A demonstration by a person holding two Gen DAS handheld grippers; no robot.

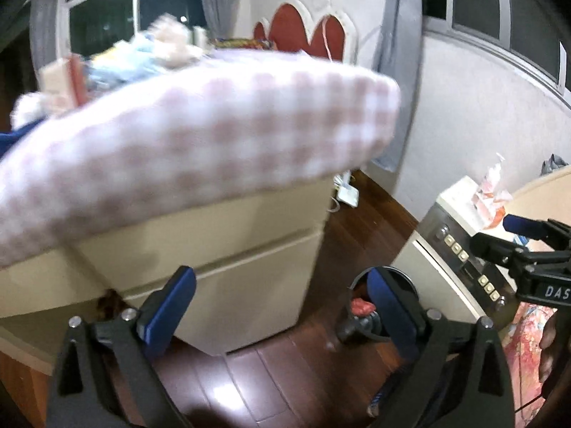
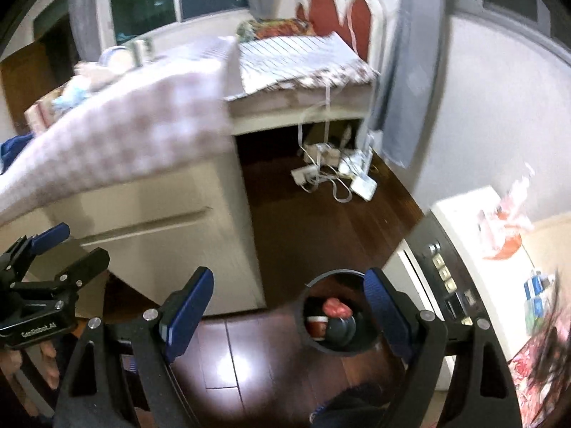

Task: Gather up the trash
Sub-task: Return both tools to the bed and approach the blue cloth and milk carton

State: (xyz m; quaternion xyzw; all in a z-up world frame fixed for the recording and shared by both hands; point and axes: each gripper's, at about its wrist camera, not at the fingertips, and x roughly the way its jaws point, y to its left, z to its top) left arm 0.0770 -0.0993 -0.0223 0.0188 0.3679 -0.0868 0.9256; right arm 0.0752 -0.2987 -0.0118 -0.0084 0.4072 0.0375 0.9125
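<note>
A bin (image 2: 337, 315) was set on the floor (image 2: 310, 221) between the bed (image 2: 150, 185) on the left and an appliance (image 2: 449, 278) on the right. Trash (image 2: 335, 308) was seen inside the bin. Cables (image 2: 332, 171) were heaped on the floor behind, near the headboard (image 2: 342, 14). Clutter (image 2: 71, 96) was piled on the bed.

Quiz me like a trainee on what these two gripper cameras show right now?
1. True or false: the left gripper is holding trash.
2. Where does the trash bin stand?
3. What covers the bed: A striped towel, B pink checked blanket, C nothing?

Key: 1 false, both it and the right gripper are open and empty. 2 on the wood floor, beside the washing machine. 3 B.
</note>
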